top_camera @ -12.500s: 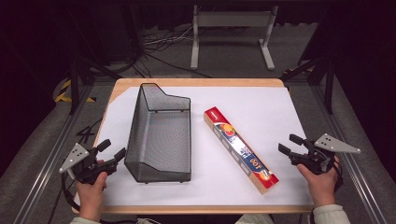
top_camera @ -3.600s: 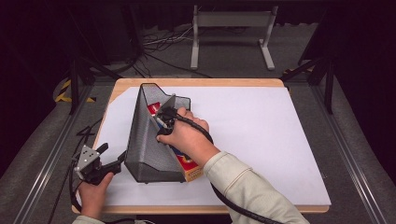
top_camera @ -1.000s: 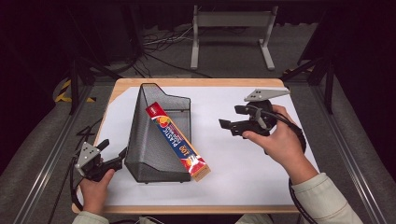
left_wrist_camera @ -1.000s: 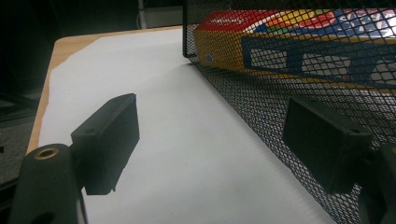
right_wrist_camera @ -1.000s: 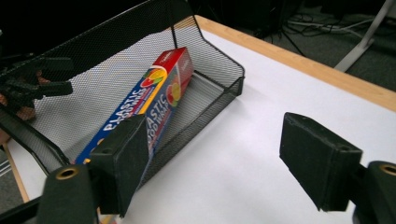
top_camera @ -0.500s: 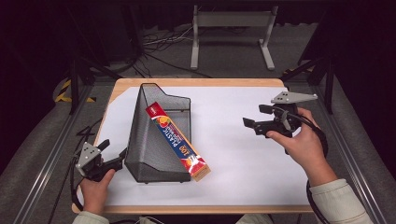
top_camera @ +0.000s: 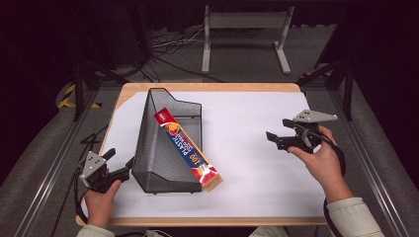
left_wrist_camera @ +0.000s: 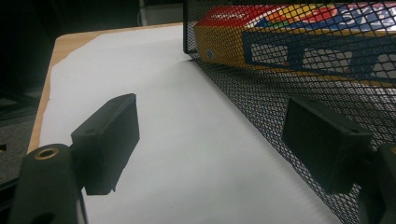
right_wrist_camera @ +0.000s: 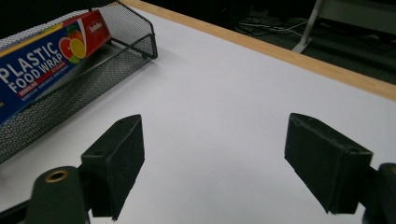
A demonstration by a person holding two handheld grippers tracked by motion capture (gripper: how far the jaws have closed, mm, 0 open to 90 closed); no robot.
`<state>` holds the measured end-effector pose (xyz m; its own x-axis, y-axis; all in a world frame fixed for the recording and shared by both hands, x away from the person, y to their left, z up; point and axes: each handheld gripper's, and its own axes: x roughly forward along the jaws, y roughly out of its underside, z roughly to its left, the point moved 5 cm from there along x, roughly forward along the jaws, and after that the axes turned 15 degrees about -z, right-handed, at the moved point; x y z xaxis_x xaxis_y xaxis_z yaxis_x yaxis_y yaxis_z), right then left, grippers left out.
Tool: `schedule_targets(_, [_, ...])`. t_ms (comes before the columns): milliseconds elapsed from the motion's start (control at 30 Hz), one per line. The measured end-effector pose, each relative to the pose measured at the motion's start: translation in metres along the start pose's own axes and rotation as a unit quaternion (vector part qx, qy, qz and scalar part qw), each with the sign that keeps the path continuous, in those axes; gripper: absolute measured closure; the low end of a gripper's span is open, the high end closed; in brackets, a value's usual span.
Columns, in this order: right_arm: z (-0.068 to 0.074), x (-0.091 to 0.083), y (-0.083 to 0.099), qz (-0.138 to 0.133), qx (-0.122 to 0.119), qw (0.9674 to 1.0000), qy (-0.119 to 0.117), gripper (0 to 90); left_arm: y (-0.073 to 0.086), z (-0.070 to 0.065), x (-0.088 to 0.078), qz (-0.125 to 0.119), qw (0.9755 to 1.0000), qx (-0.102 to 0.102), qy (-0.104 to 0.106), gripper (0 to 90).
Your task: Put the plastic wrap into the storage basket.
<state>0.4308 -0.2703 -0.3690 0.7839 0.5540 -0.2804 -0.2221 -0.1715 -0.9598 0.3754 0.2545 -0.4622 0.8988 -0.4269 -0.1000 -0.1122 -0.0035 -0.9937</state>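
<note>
While the room around it lies dark, the table (top_camera: 257, 88) stands lit: a pale wooden top almost wholly covered by a white sheet (top_camera: 257, 163), with only a strip of wood showing along the far and left edges. Grey floor surrounds it, with cables (top_camera: 168, 47) strewn behind, a grey metal stand (top_camera: 244, 29) beyond the far edge, and dark rails down both sides.

On the sheet's left half sits a black mesh basket (top_camera: 153, 148), its high end far and its low end near. A box (top_camera: 188, 150) of plastic food wrap lies slanted in it, its red end propped on the far wall and its other end poking out over the low near corner.

The high view shows both hands at once: the left gripper (top_camera: 121, 170) low at the near left corner, just beside the basket, and the right gripper (top_camera: 277, 139) over bare sheet, well apart from the basket.

The left gripper view brings the mesh close, with the box seen through it, and shows the left jaws wide and empty, the right-hand one right against the mesh. The right gripper view makes the box's lettering readable and shows the right jaws, which have just been opening, wide with nothing between them.
</note>
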Motion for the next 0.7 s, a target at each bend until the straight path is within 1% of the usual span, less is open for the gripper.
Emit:
schedule_targets(33, [-0.002, 0.0, 0.004, 0.002, 0.0, 1.0, 0.0, 20.7, 0.0, 0.0, 0.0, 0.0, 1.0, 0.0, -0.001, 19.9])
schedule_targets(167, [-0.009, 0.0, 0.021, 0.009, -0.013, 0.9999, -0.002, 19.2, 0.001, 0.0, -0.002, 0.001, 1.0, 0.002, 0.0, 20.0])
schedule_targets(200, [-0.009, 0.0, 0.021, 0.009, -0.013, 0.9999, -0.002, 19.2, 0.001, 0.0, -0.002, 0.001, 1.0, 0.002, 0.0, 20.0])
schedule_targets(267, [-0.013, -0.001, 0.029, 0.011, -0.014, 0.9998, 0.001, 19.2, 0.001, 0.0, -0.004, 0.003, 1.0, 0.004, 0.0, 20.0])
schedule_targets(333, [-0.017, -0.002, 0.037, 0.01, -0.008, 0.9999, 0.003, 18.6, 0.002, -0.001, -0.006, 0.003, 1.0, 0.005, -0.001, 19.9])
schedule_targets(367, [-0.017, -0.002, 0.037, 0.01, -0.008, 0.9999, 0.003, 18.6, 0.002, -0.001, -0.006, 0.003, 1.0, 0.005, -0.001, 19.9])
schedule_targets(467, [-0.022, -0.004, 0.05, 0.008, 0.002, 1.0, 0.003, 18.4, 0.002, -0.001, -0.009, 0.005, 1.0, 0.005, -0.002, 19.9])
schedule_targets(700, [-0.026, -0.006, 0.071, 0.011, 0.012, 0.9999, 0.004, 18.4, 0.004, -0.001, -0.014, 0.01, 0.9999, 0.009, 0.001, 19.8])
